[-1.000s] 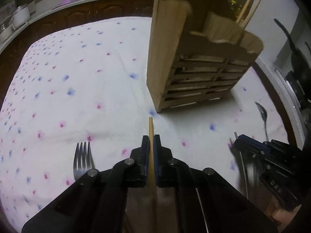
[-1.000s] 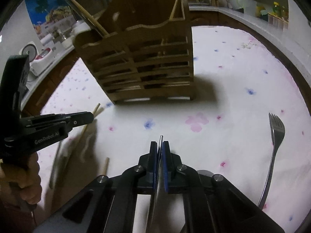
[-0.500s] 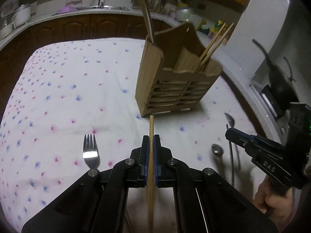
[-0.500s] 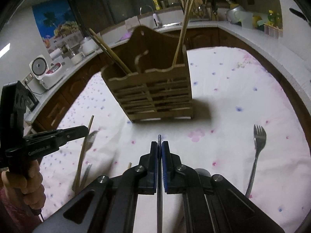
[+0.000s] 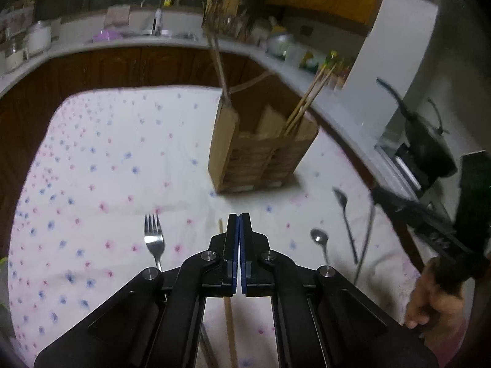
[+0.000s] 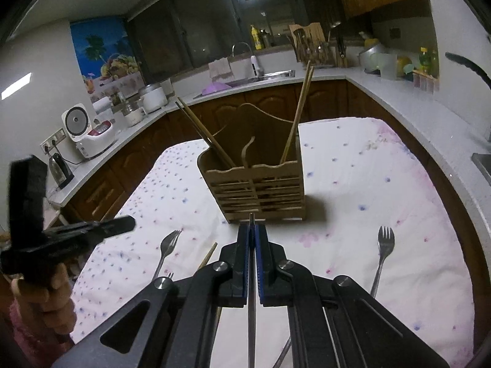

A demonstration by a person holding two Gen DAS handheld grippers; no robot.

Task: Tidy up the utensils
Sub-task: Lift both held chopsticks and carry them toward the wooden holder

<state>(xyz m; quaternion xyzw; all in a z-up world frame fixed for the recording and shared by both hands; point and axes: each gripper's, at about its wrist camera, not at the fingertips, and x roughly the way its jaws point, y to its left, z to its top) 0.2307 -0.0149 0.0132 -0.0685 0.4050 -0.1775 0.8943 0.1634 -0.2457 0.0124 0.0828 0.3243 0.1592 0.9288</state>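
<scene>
A thin metal utensil [image 6: 251, 322], its kind hidden, is clamped between the pads of the right tool [image 6: 252, 227]; its tip pokes just past them and its shaft runs back under the tool. The tool hangs above the cloth-covered worktop [image 6: 353, 184], tilted downward toward the holder [image 6: 254, 181], which stands upright near the worktop's middle with chopsticks leaning out of its compartments. The left tool [image 5: 238, 214] has its jaws pressed together on nothing and is also tilted down toward the holder. A chopstick [image 5: 230, 316] lies loose on the cloth below it, near the worktop's near edge, its tip showing just left of the jaws. A fork [image 5: 153, 236] lies further left, two spoons [image 5: 319, 239] to the right, and another fork [image 6: 383, 245] beyond those. The right hand [image 5: 435, 300] and left hand [image 6: 52, 294] each grip a tool's handle from below.
</scene>
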